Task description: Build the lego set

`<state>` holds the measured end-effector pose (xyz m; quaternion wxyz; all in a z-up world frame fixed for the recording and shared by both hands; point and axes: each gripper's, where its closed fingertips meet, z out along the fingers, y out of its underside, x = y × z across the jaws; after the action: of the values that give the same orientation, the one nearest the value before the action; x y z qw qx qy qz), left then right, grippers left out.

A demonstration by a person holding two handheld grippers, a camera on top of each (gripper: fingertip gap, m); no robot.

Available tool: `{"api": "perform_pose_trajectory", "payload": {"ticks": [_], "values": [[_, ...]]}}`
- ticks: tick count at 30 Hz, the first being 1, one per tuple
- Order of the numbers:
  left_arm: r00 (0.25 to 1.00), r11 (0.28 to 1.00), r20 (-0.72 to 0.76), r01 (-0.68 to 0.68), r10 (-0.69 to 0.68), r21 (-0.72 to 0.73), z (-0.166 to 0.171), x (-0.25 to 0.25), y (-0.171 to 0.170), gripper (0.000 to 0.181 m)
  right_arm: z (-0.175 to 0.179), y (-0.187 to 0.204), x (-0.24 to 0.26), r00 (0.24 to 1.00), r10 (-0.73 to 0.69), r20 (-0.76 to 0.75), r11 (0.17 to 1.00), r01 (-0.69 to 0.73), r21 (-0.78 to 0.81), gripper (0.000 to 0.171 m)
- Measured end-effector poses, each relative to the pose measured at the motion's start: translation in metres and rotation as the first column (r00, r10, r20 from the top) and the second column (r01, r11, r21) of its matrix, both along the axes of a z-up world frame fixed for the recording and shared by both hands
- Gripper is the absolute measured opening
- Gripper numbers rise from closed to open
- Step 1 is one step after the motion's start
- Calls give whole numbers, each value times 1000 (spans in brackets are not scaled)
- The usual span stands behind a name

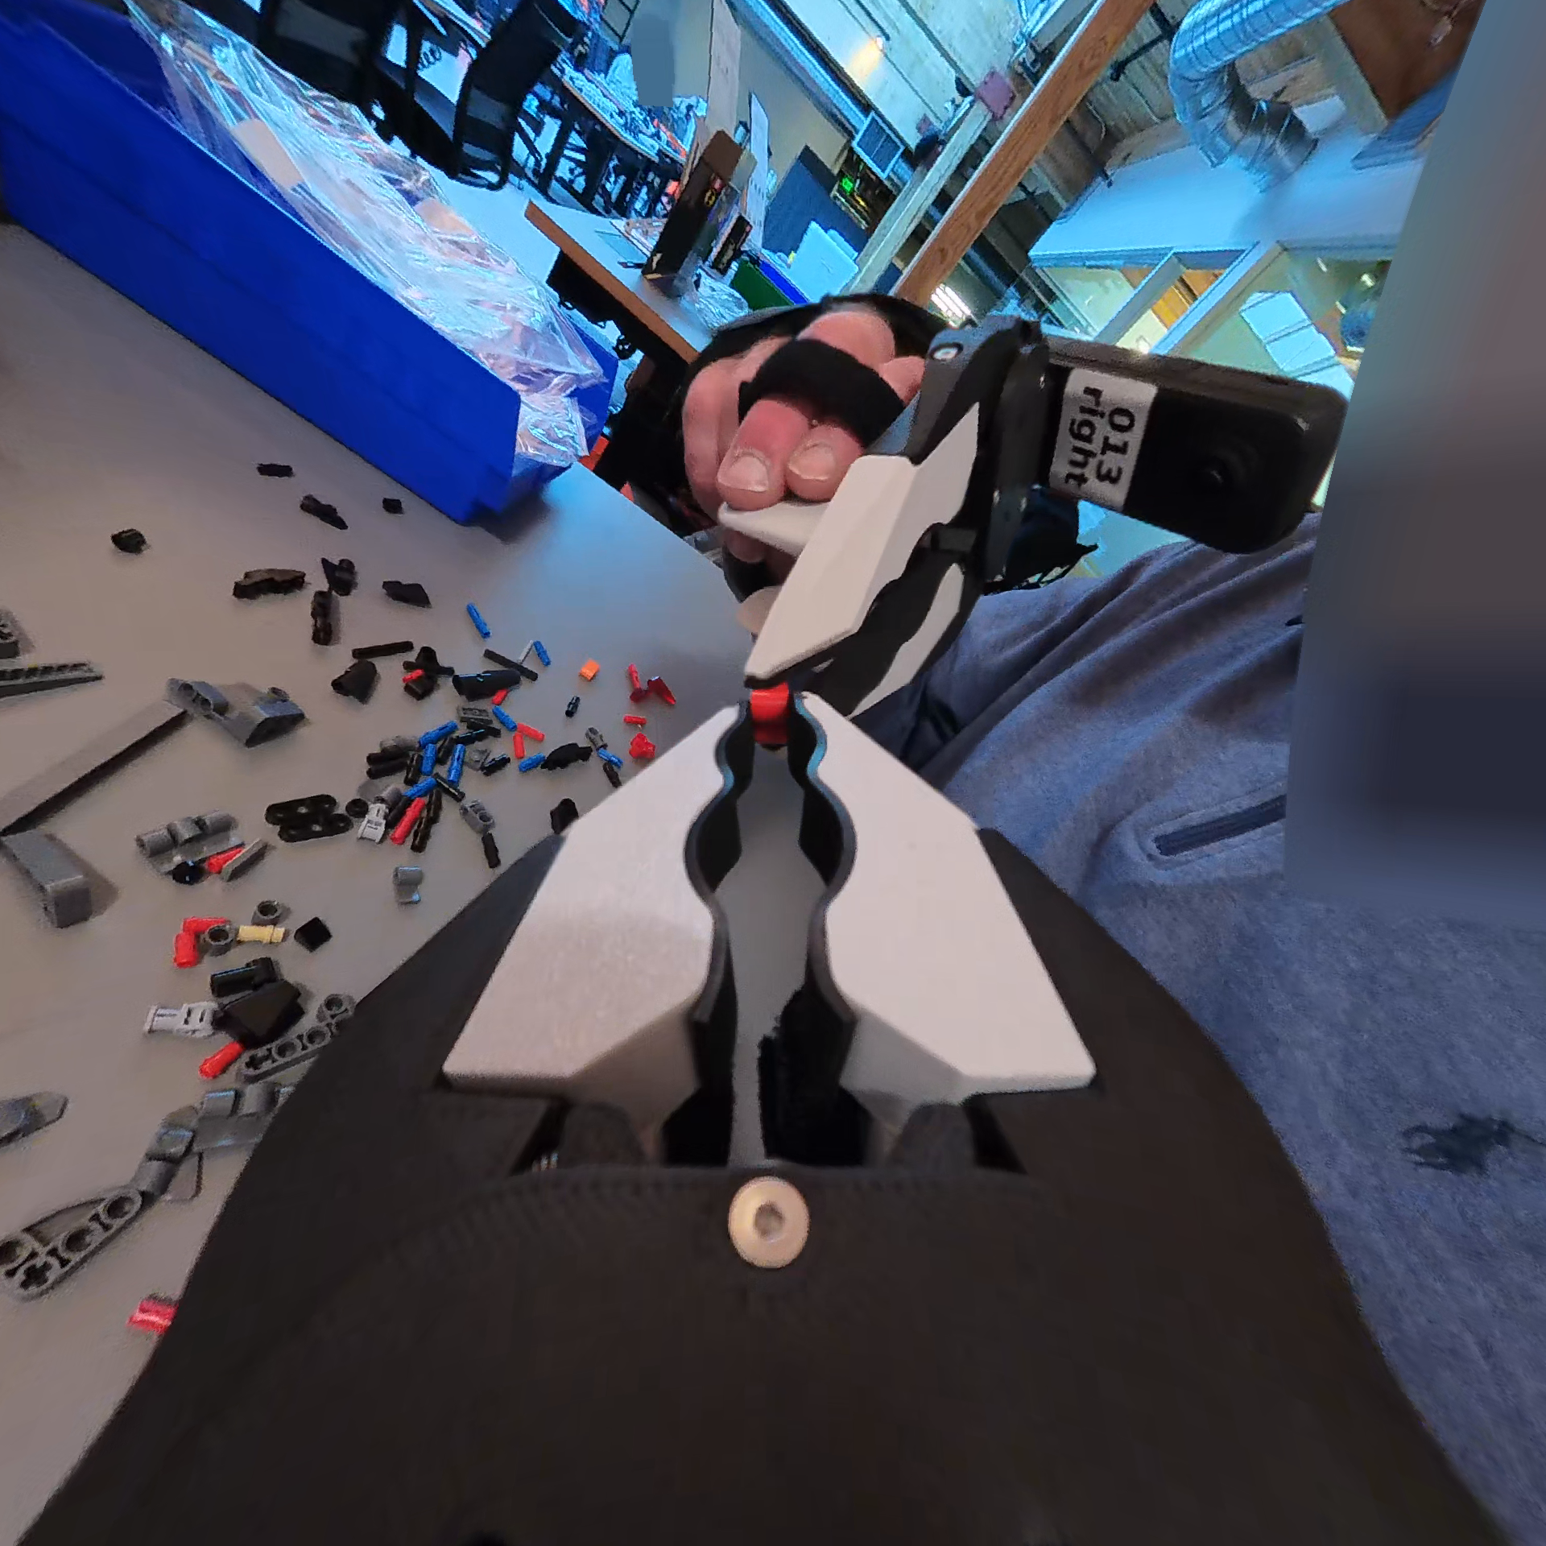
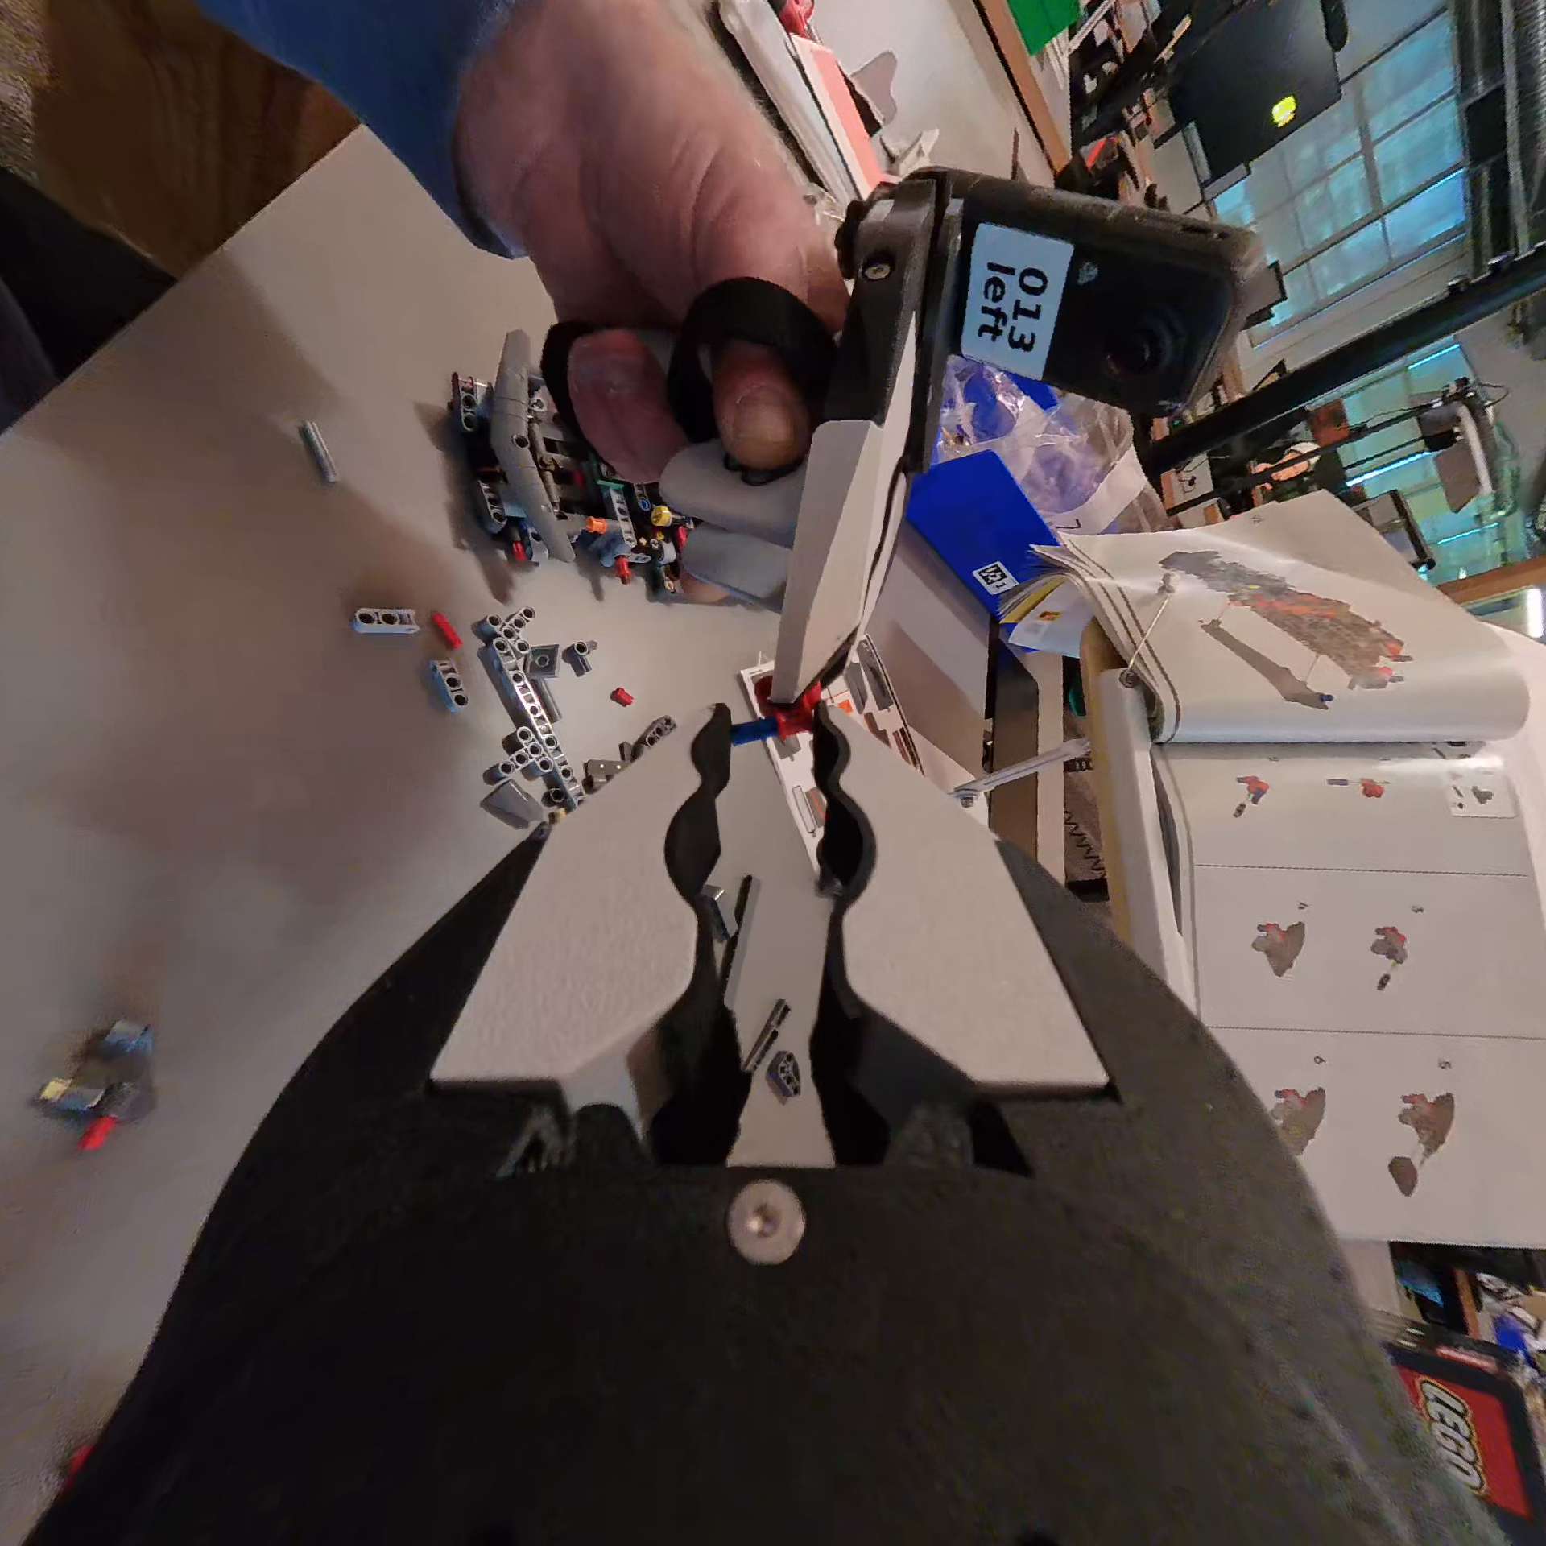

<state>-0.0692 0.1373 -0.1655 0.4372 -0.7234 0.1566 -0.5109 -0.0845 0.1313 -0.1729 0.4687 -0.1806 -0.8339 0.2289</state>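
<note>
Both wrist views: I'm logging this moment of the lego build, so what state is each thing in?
left gripper: shut on red connector.
right gripper: shut on blue pin.
red connector: held in the air off the table edge, blue pin meeting it.
partly built model: on table, untouched.
instruction booklet: open on stand.
loose pieces: scattered on table.
blue bin: holds clear plastic bags.
</note>
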Motion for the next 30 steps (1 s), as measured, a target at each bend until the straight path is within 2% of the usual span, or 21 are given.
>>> {"api": "perform_pose_trajectory", "payload": {"ticks": [1,4,10,12,18,26,30], "values": [[1000,1000,0,0,0,-1,1,0,1,5,0,0,0,1000,-5,1,1000,5,1,17],[1000,1000,5,25,-25,-4,1,3,-1,5,1,-1,1,1000,-14,21,1000,14,-6,13],[999,998,-39,24,-22,56,7,-3,-6,5,9,-3,-5,999,-35,-3,997,34,-64,15],[998,997,-55,32,-27,77,8,-6,-8,5,14,-4,-5,999,-47,-4,995,47,-85,29],[991,987,-122,62,-44,148,16,-11,-17,5,20,-9,-11,996,-83,32,968,88,-234,23],[987,971,-77,155,-143,182,27,-13,-25,5,21,-19,-17,992,-109,-59,991,104,-79,21],[982,963,-44,188,-183,195,30,-12,-28,5,26,-21,-17,990,-115,-82,992,110,-58,13]]}}
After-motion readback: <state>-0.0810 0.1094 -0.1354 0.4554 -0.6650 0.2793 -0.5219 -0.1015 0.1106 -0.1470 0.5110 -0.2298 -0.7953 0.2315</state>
